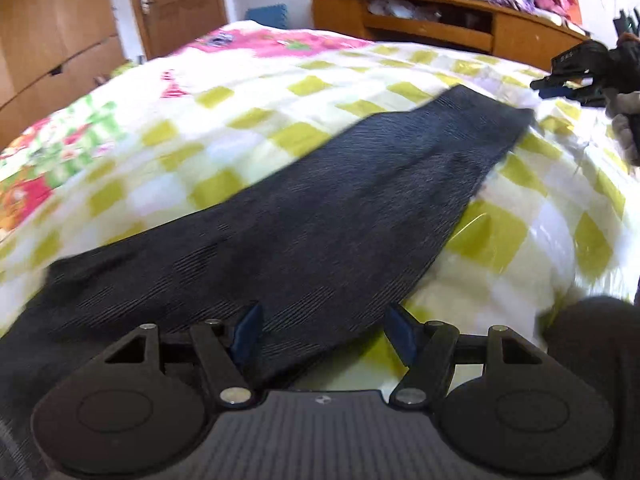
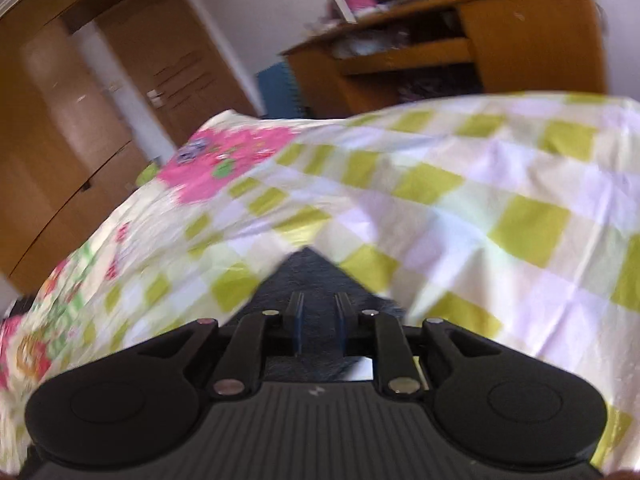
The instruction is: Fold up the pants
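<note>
The dark pants (image 1: pixel 320 200) lie stretched across the bed (image 1: pixel 168 128), on a sheet with yellow-green and white squares and a pink flower pattern at the far side. In the left wrist view the cloth runs as a long band from the lower left, where it is cut off by the edge of the picture, up to the right, where its far end lies flat near the right gripper (image 1: pixel 560 82). The left gripper (image 1: pixel 324 332) has its fingers (image 1: pixel 250 328) spread wide; the left finger is over the dark cloth and the right finger is over the sheet just beside the edge of the pants, and nothing is clamped between them. Whether the tips touch the cloth I cannot tell, because the body of the gripper hides the part below them. The right gripper appears in this view only small and dark at the right edge, partly cut off. In the right wrist view the right gripper (image 2: pixel 319 316) has its fingers (image 2: pixel 297 312) close together with a narrow gap, and a pointed corner of the pants (image 2: pixel 306 272) lies under and in front of them. This view is blurred, so it is not clear if the fingers really pinch the cloth or only stand over it. Behind the bed a wooden cabinet (image 1: pixel 420 16) and a wooden door (image 1: pixel 176 0) are visible, and the things on the cabinet are too blurred to name.
</note>
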### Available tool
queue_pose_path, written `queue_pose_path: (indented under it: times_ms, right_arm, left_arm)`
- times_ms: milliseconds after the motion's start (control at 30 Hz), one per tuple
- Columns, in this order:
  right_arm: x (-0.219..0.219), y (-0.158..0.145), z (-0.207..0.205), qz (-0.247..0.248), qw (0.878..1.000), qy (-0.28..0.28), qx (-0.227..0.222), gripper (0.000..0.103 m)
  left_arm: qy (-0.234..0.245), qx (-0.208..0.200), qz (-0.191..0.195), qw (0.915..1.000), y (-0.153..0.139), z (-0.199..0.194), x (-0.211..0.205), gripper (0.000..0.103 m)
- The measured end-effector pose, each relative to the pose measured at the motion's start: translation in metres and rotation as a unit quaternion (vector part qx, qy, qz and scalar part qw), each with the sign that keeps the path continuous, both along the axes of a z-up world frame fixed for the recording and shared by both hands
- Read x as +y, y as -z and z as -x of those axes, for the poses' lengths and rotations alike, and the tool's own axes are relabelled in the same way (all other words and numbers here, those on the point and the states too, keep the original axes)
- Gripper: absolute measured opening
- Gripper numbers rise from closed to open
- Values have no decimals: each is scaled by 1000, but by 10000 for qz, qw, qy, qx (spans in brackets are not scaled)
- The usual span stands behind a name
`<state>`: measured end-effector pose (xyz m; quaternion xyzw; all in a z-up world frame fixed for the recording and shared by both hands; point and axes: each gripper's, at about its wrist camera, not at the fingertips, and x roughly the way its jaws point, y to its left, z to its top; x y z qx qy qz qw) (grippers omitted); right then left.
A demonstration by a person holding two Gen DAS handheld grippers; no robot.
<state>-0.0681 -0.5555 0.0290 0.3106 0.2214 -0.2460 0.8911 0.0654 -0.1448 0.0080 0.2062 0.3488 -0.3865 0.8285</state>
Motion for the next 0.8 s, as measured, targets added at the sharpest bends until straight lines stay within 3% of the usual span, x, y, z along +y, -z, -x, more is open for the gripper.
queue_pose_path:
  times_ms: [67,100,133,200,300,400,500,567,700,800]
  right_arm:
    - [35,-16,-36,-75,9931,-1164,-84,18]
    - [57,-21,-61,-206,9833,-1805,-92,18]
    - [81,-22,-86,-310,9688,-2459,-83,18]
    - [137,-18,-139,-484,9286,-3679,14,20]
    - [209,2,-211,-710,8776,-4734,266,22]
    - [258,25,-266,-807,8388,-5346,632,25]
    - [289,42,-296,-820,8089,-5771,766,28]
    - [303,50,-310,-876,7935,-5969,799,36]
    - [330,58,-328,-689,7671,-6318,873,36]
    - [344,60,-339,-587,7559,-6455,923,36]
  left_arm:
    - [-127,-133,42,9998,-8,-7,22,79]
    - [-190,-195,61,9996,-12,-12,32,79]
    - [-247,-272,56,9993,-16,-17,41,80]
    - [-424,-506,-2,9978,-21,-29,58,80]
    - [-727,-682,-65,9950,-20,-47,83,80]
    - [-1017,-529,12,9934,-11,-62,106,80]
    - [-1179,-344,94,9924,2,-64,124,80]
    - [-1320,-200,254,9907,11,-61,135,81]
    - [-1521,-1,562,9868,26,-53,151,83]
    - [-1505,-35,681,9863,27,-48,155,85]
